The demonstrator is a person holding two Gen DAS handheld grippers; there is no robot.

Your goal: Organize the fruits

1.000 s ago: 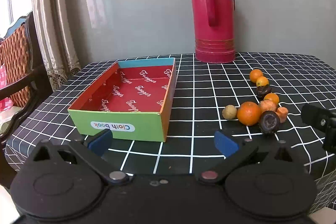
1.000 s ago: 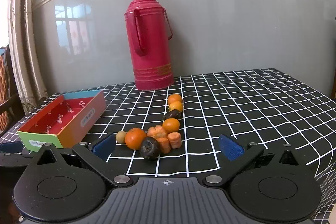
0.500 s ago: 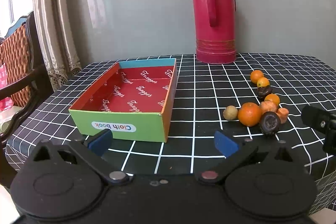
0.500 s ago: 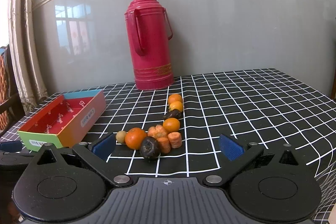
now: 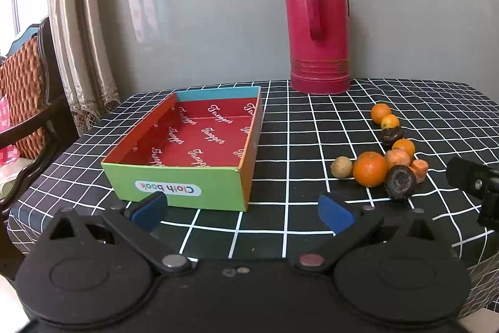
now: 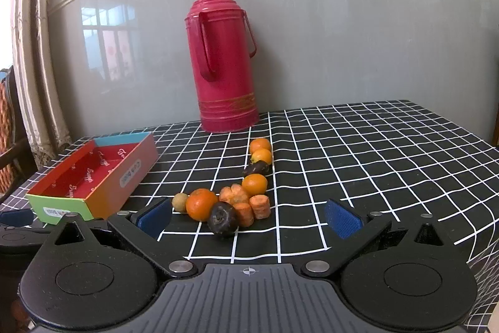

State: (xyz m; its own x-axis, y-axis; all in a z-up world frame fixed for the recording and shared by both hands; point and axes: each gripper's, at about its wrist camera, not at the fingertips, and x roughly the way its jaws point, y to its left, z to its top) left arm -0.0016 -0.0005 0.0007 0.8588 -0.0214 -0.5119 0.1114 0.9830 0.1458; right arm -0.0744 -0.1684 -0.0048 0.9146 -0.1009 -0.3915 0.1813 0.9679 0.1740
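Observation:
An open cardboard box (image 5: 184,186) with a red inside and a green front stands on the table; it also shows in the right wrist view (image 6: 103,186). A cluster of fruit lies to its right: a large orange (image 5: 370,169) (image 6: 201,204), a dark round fruit (image 5: 400,181) (image 6: 222,220), a small brown fruit (image 5: 341,167) (image 6: 180,202), carrot pieces (image 6: 260,206) and small oranges (image 6: 260,144). My left gripper (image 5: 241,213) is open and empty, in front of the box. My right gripper (image 6: 249,220) is open and empty, just before the fruit.
A tall red thermos (image 5: 316,17) (image 6: 223,58) stands at the back by the grey wall. The table has a black checked cloth (image 6: 374,164). A wooden chair (image 5: 25,102) and curtains are at the left. The right gripper's finger shows in the left view (image 5: 474,180).
The left gripper has drifted slightly; the box and fruit sit a little lower in its view. The right gripper has not visibly moved.

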